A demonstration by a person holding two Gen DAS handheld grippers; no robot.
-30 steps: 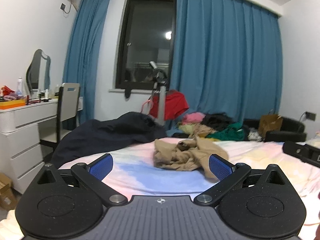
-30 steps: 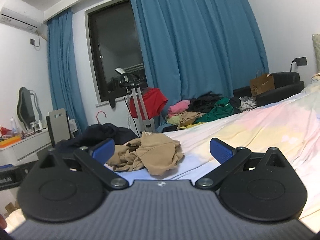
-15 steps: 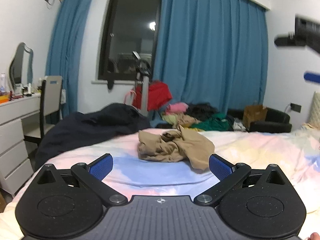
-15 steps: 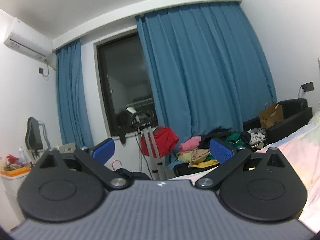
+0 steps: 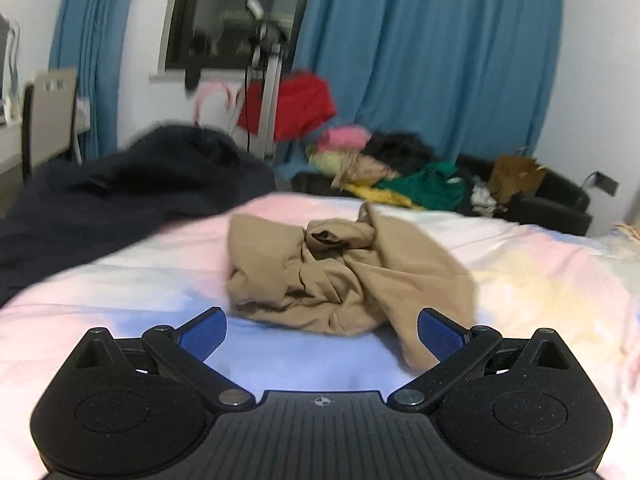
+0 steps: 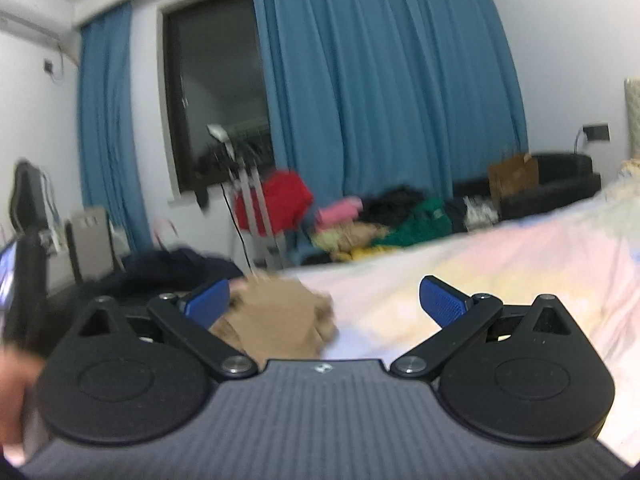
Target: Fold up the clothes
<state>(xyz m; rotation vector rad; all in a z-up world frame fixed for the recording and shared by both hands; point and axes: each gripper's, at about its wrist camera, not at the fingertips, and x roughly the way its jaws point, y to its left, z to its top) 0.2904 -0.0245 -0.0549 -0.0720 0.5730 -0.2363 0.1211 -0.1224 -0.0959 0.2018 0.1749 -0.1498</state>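
Note:
A crumpled tan garment [image 5: 340, 272] lies bunched on the pastel bedsheet [image 5: 120, 292]. My left gripper [image 5: 322, 332] hovers open just in front of it, blue pads wide apart and nothing between them. In the right wrist view the same tan garment [image 6: 280, 316] shows blurred, low and left of centre, partly hidden behind the left finger. My right gripper [image 6: 326, 300] is open too, above the bedsheet [image 6: 500, 264] and apart from the cloth.
A dark navy garment [image 5: 120, 192] lies on the bed's far left. A pile of coloured clothes [image 5: 384, 168] sits beyond the bed by blue curtains [image 5: 420, 52]. A chair [image 5: 52, 112] stands left. A black sofa [image 5: 552, 200] with a paper bag is at right.
My left gripper has moved closer to the tan garment, which now looms larger. My right gripper swung up toward the ceiling and has come back down toward the bed.

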